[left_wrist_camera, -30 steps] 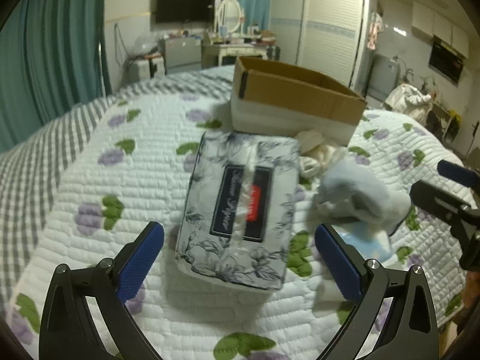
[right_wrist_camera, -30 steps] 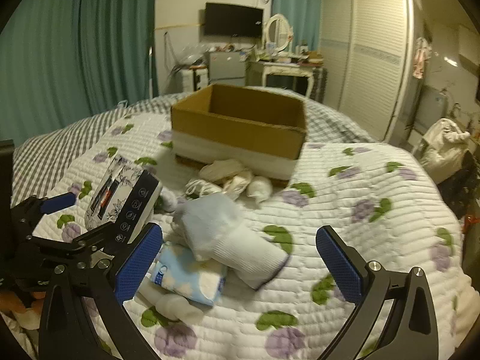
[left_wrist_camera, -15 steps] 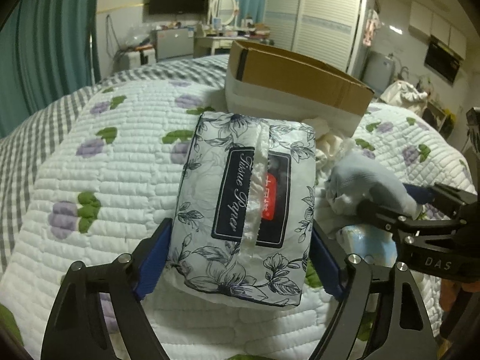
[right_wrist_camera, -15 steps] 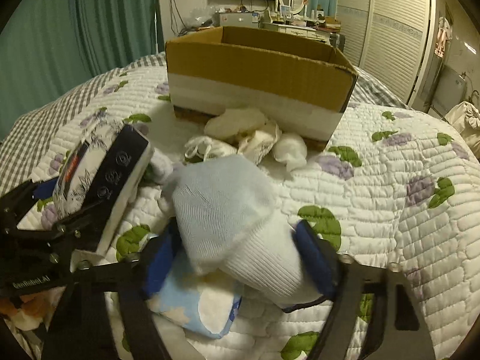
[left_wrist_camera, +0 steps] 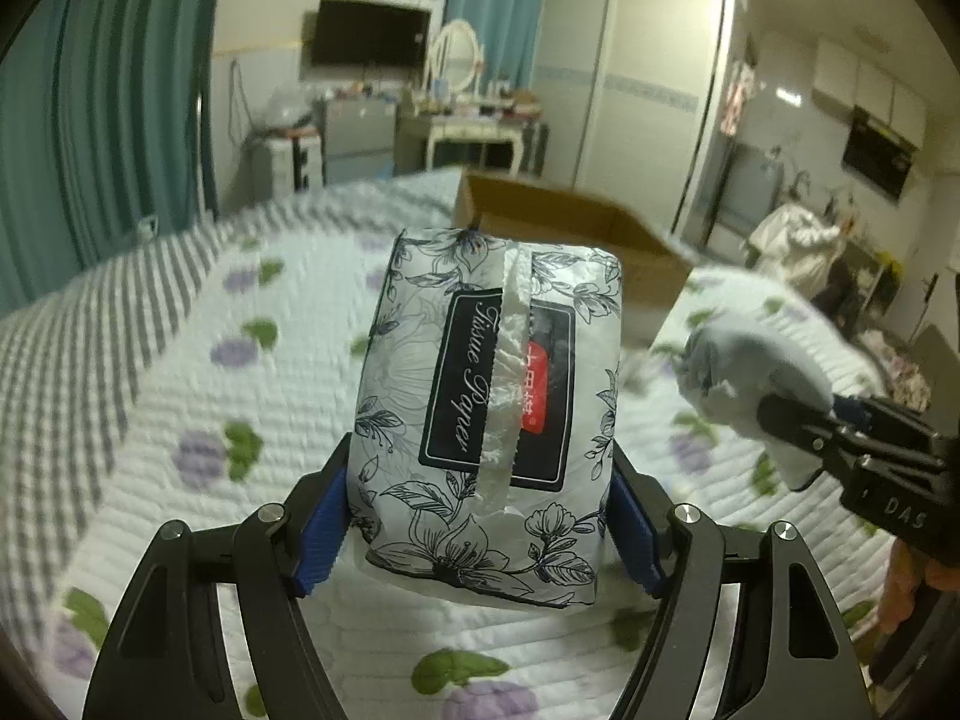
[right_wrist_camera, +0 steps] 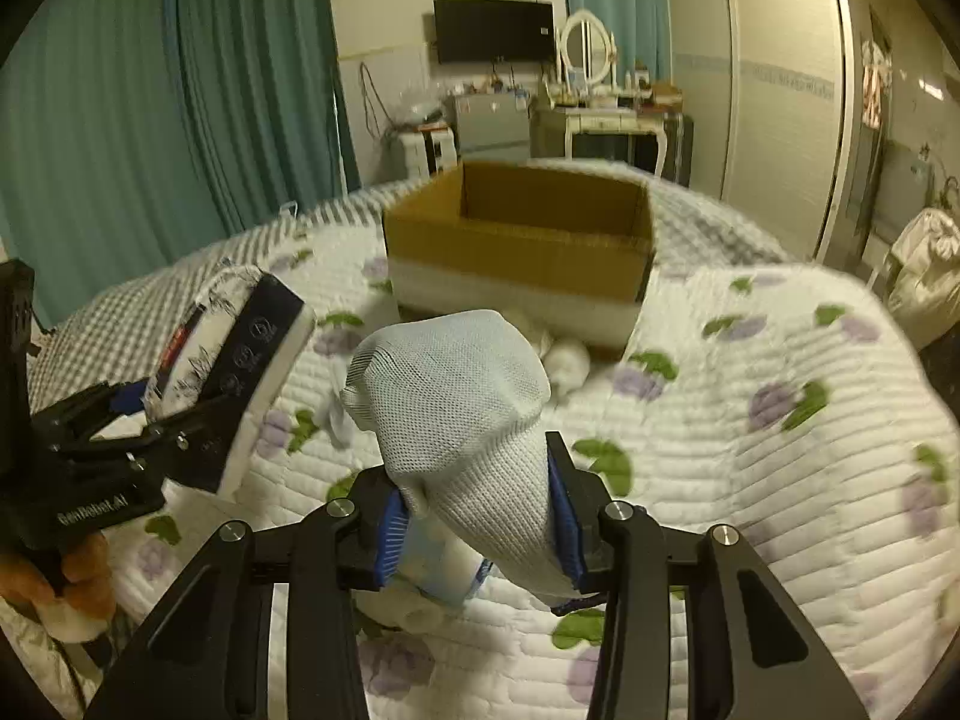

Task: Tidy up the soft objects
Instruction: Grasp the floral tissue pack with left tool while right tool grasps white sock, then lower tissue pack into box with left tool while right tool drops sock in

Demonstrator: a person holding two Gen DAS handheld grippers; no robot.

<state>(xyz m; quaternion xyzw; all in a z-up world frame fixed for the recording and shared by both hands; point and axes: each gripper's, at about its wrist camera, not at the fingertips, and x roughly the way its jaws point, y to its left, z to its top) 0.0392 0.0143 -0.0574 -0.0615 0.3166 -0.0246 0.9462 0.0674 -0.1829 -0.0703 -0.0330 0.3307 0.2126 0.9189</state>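
Tissue pack point(left_wrist_camera: 489, 414) and sock point(right_wrist_camera: 465, 420), previously on quilt, now lifted.

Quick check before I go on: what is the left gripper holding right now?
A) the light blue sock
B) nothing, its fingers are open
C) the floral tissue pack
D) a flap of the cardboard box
C: in the left wrist view the left gripper has its blue pads pressed on both sides of the floral tissue pack, lifted off the quilt; the light blue sock sits in the right gripper.
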